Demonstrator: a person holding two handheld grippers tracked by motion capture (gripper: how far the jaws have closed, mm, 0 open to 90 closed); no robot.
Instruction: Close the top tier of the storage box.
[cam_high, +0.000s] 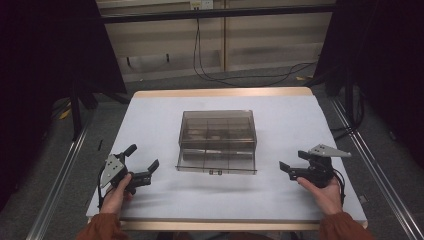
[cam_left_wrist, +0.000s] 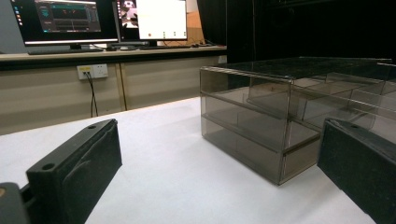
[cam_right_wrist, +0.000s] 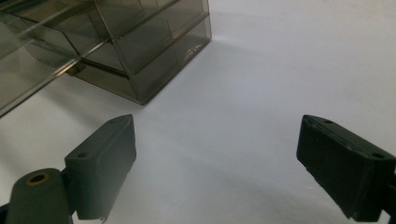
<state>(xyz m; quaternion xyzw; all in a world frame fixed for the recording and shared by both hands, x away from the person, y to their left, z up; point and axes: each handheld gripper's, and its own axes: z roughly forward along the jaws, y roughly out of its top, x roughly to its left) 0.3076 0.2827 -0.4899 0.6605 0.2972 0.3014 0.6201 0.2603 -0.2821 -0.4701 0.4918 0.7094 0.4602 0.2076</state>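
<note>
A: Where is the box (cam_high: 218, 142) sitting?

B: It is sitting mid-table (cam_high: 300, 200), its lower drawer sliding out toward your near edge.

A: And your left gripper (cam_high: 143, 161)?

B: You are holding it near the near-left corner, well apart from the box, jaws standing wide apart and gripping nothing.

A: Your right gripper (cam_high: 292, 163)?

B: You are holding it near the near-right corner, pointing toward the box, jaws likewise spread wide over bare tabletop.

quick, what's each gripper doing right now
left gripper: open, holding nothing, left of the drawer box
right gripper: open, holding nothing
</note>
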